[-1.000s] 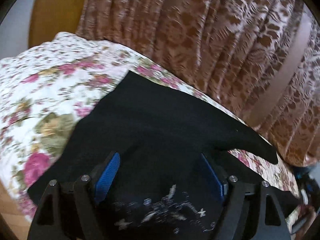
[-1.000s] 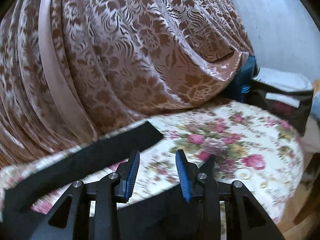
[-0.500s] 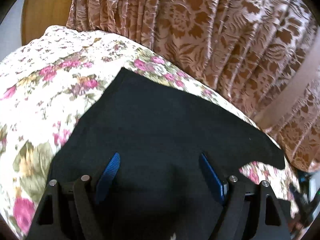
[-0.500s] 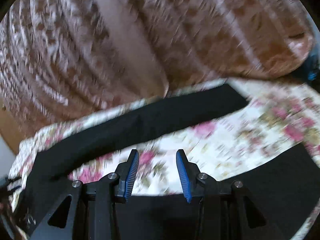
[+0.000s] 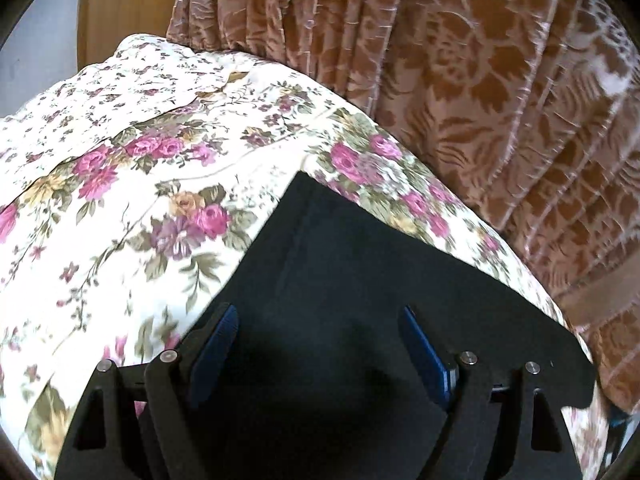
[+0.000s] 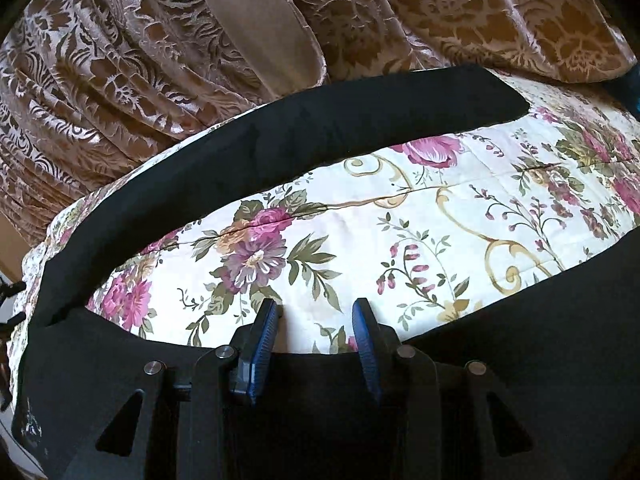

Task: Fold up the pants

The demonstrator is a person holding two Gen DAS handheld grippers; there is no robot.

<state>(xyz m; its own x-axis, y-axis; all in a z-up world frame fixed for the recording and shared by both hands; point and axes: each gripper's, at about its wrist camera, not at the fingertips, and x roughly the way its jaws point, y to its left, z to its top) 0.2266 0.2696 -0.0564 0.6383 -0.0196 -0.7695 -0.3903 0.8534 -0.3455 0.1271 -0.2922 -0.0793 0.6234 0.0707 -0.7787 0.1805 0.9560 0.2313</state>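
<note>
A: Where are the pants?

B: The black pants (image 5: 360, 280) lie spread on the floral bedspread (image 5: 140, 208). In the left wrist view a broad flat panel of them fills the lower middle, with 1 squared corner pointing up toward the curtain. In the right wrist view the pants (image 6: 304, 128) show as 2 legs parted in a V: 1 long leg runs along the far edge of the bed, its cut end at the upper right, and the other leg crosses the bottom of the frame. The bedspread (image 6: 400, 220) shows between them.

A: And the left gripper?

B: The left gripper (image 5: 320, 334) sits low over the black fabric with its 2 blue-padded fingers (image 5: 218, 336) spread wide. Nothing is pinched between them; only the flat cloth lies underneath.

A: The right one?

B: The right gripper (image 6: 318, 326) has its fingers (image 6: 266, 328) set apart by a moderate gap, narrower than the left's. The tips lie over the bedspread just past the edge of the near leg. They hold nothing.

A: What surrounds the bed?

B: A brown patterned curtain (image 5: 460, 80) hangs right behind the far edge of the bed; the same curtain (image 6: 140, 60) fills the top of the right view. A wooden panel (image 5: 120, 4) stands at the upper left of the left view.
</note>
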